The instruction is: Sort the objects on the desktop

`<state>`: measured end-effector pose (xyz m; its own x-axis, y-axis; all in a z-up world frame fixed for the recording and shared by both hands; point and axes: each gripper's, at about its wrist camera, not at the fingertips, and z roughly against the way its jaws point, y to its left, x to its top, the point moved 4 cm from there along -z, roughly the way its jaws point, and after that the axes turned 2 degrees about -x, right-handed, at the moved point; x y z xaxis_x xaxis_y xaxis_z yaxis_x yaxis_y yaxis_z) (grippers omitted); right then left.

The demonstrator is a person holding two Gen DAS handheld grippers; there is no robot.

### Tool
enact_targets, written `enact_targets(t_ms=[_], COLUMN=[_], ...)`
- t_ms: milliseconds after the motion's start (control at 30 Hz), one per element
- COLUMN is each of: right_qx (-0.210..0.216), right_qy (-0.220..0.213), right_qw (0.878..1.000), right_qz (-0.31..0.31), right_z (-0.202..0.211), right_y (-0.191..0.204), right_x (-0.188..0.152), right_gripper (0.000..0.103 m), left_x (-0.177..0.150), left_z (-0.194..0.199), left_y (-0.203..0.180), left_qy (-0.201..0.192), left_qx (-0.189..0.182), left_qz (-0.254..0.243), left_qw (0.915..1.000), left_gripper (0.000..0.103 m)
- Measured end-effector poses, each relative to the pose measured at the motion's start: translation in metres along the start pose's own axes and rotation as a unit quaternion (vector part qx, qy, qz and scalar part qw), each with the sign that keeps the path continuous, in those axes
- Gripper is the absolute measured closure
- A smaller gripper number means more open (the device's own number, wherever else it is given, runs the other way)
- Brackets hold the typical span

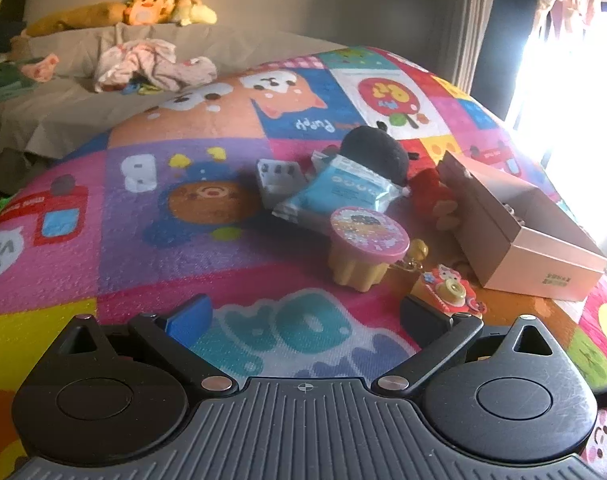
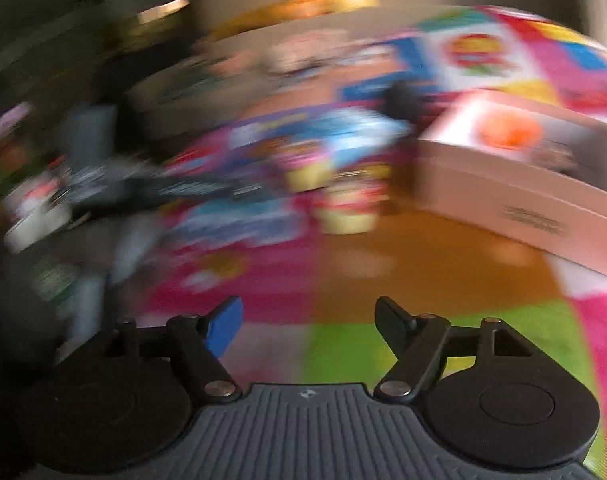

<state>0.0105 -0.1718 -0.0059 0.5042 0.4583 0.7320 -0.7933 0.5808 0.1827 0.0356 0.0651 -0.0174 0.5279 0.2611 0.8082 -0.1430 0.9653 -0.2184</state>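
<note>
Approaching clutter beside pink box; left gripper and right gripper both released, empty. Next: grasp toy camera, probably.

- Colourful cartoon-print play mat: the word "Puppy" printed upside down on a blue panel; a large white letter "B" on a purple panel.
- Pale pink cardboard box: small dark print on side wall, illegible.
- Right wrist view: blurred, nothing readable.

Blurred view: right tool spread wide, empty, above play mat; pink box ahead
</note>
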Motion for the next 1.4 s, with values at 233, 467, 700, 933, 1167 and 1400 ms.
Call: enact_targets(t_ms=[233,467,700,933,1167,1400], right_qx=[0.010,0.031,0.092,-0.097,-0.170,-0.282], right_qy=[0.033,0.068,0.114,0.009,-0.011,-0.043], right_qw=[0.999,0.996,0.976,0.994,0.983,0.948], right_qz=[0.024,0.054,0.160,0.059,-0.064,-0.144], right_z=[0.000,0.003,-0.006,-0.002,0.015,0.015], right_y=[-0.002,-0.010,0.008,-0.035,-0.067,-0.094], right_x=[-0.007,-0.011,-0.009,0.030,-0.003,-0.030], right_gripper=[0.022,0.020,0.013,0.008,0.000,0.000], left_x=[0.000,0.001,0.004,0.016,0.003,-0.020], left_z=[-0.003,0.000,0.011,0.045,0.051,0.054], left_y=[0.002,-0.001,-0.009,-0.001,0.005,-0.031], left_qy=[0.010,0.013,0.029,-0.017,0.006,0.050], left_qx=[-0.006,-0.033,-0.049,-0.023,-0.025,-0.105], left_qz=[0.009,-0.001,-0.003,-0.024,-0.021,-0.083], left_qw=[0.9999,0.9994,0.9984,0.9993,0.9994,0.9897], left_gripper=[0.000,0.000,0.000,0.000,0.000,0.000])
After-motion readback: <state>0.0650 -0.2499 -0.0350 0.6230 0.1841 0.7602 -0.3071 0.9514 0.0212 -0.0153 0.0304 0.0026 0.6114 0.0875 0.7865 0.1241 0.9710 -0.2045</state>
